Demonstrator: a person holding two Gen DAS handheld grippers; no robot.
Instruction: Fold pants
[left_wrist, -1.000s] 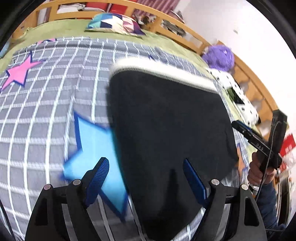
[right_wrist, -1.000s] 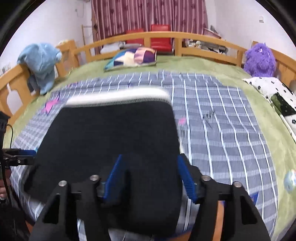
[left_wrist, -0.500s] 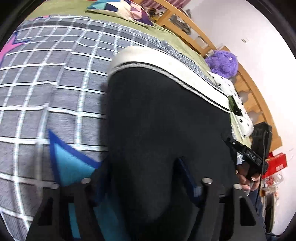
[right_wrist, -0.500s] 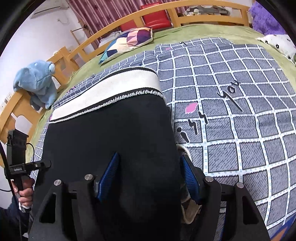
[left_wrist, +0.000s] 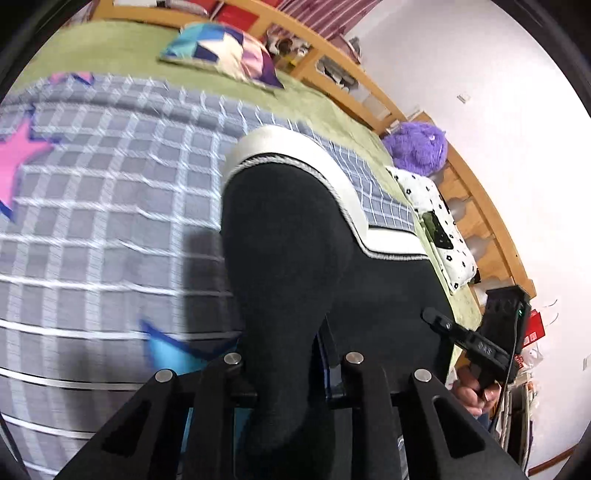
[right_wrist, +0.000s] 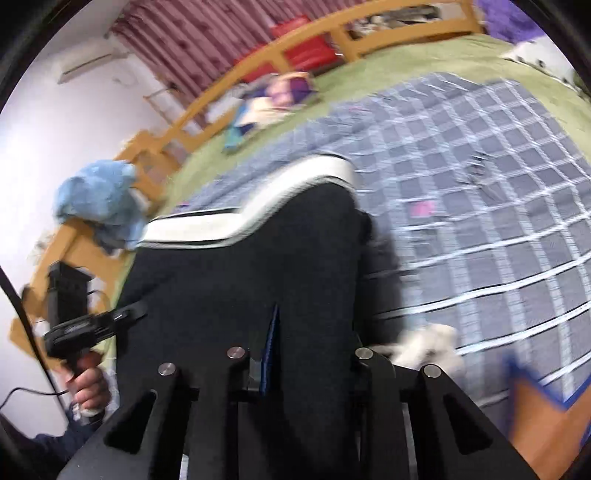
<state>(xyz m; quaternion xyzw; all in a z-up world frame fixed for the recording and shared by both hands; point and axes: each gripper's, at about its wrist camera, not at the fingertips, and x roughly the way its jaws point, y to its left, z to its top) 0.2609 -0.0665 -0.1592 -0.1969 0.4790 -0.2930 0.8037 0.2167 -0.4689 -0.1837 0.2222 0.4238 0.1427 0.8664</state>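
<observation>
The black pants (left_wrist: 295, 266) with a white waistband (left_wrist: 314, 158) hang between both grippers, lifted off the grey checked bedspread (left_wrist: 103, 221). My left gripper (left_wrist: 284, 354) is shut on the near edge of the pants; the cloth hides its fingertips. In the right wrist view my right gripper (right_wrist: 306, 343) is shut on the other near corner of the pants (right_wrist: 240, 288), with one blue pad (right_wrist: 271, 343) showing. The waistband (right_wrist: 258, 206) still rests on the bed. Each gripper also shows in the other's view, the right (left_wrist: 476, 343) and the left (right_wrist: 85, 328).
The bed has a wooden rail (left_wrist: 476, 195) around it. A patchwork pillow (left_wrist: 218, 51), a purple plush toy (left_wrist: 417, 147) and a black-and-white spotted cloth (left_wrist: 439, 221) lie at the far side. A blue plush (right_wrist: 99, 199) sits on the left rail.
Both grippers have closed on the near edge of the pants and lifted it off the bed. The cloth now rises and bunches between them.
</observation>
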